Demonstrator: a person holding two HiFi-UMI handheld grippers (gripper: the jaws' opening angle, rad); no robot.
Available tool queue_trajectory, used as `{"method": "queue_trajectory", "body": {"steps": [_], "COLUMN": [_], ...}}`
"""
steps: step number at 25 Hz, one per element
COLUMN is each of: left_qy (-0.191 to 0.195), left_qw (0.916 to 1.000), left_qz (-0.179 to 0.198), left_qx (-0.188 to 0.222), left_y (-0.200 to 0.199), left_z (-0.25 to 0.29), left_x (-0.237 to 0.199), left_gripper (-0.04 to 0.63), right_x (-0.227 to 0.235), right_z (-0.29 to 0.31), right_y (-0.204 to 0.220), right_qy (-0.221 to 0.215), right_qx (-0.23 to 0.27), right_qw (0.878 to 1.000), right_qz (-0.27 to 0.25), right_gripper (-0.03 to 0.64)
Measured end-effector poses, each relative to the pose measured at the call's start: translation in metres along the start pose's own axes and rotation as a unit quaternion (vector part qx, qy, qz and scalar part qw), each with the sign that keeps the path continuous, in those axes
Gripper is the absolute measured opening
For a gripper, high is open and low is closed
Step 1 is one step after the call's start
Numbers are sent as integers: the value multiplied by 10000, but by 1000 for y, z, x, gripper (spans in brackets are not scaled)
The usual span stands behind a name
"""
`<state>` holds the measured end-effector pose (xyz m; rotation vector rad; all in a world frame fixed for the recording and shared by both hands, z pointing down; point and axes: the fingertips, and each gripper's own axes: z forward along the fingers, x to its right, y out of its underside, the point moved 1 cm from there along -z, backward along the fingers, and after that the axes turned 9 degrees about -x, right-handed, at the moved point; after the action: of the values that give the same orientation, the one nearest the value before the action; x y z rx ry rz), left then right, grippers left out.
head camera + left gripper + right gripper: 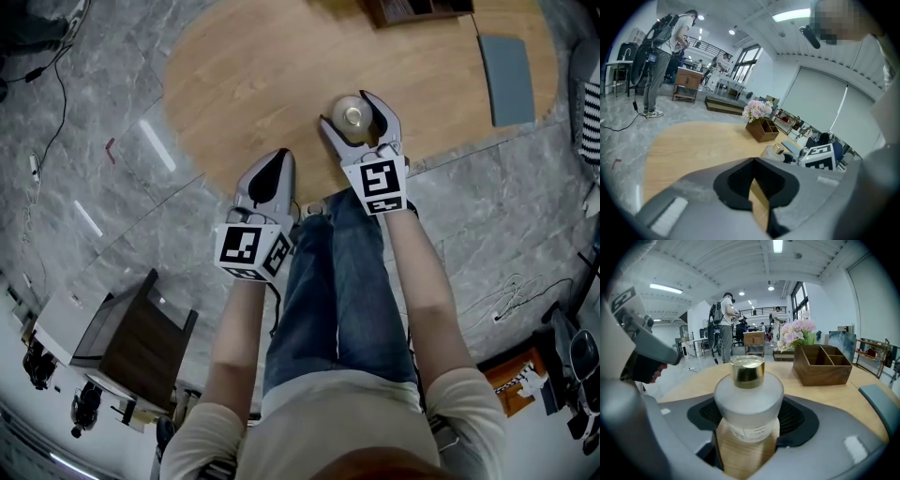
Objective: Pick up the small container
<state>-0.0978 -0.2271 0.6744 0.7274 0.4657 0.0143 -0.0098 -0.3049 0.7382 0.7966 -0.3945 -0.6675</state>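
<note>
Though apart, organizer (822,364) beyond small container (749,404)

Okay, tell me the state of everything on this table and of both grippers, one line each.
Frosted glass bottle with gold cap: upright, capped, between the right jaws.
Right gripper: closed on the bottle's sides.
Left gripper: jaws together, empty.
Dark wooden divided box: upright, visible compartments empty.
Grey-blue flat pad: lying flat on the round wooden table.
</note>
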Motion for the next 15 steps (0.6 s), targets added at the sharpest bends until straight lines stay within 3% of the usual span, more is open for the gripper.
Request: {"method": "queue_trajectory", "body": {"steps": [15], "left_qy": [150], "left_qw": [9992], "left_qz": [204], "left_qx": [323], "left_y": [-7], "left_z": [-95], "left_x": [30], "left_gripper": [0], "right_x": [-64], "right_z": [-113], "right_y": [-64], "right_qy": [298], "right_qx": [489], "right_qw": [9983], "right_qz": [63], "right_gripper": [334]}}
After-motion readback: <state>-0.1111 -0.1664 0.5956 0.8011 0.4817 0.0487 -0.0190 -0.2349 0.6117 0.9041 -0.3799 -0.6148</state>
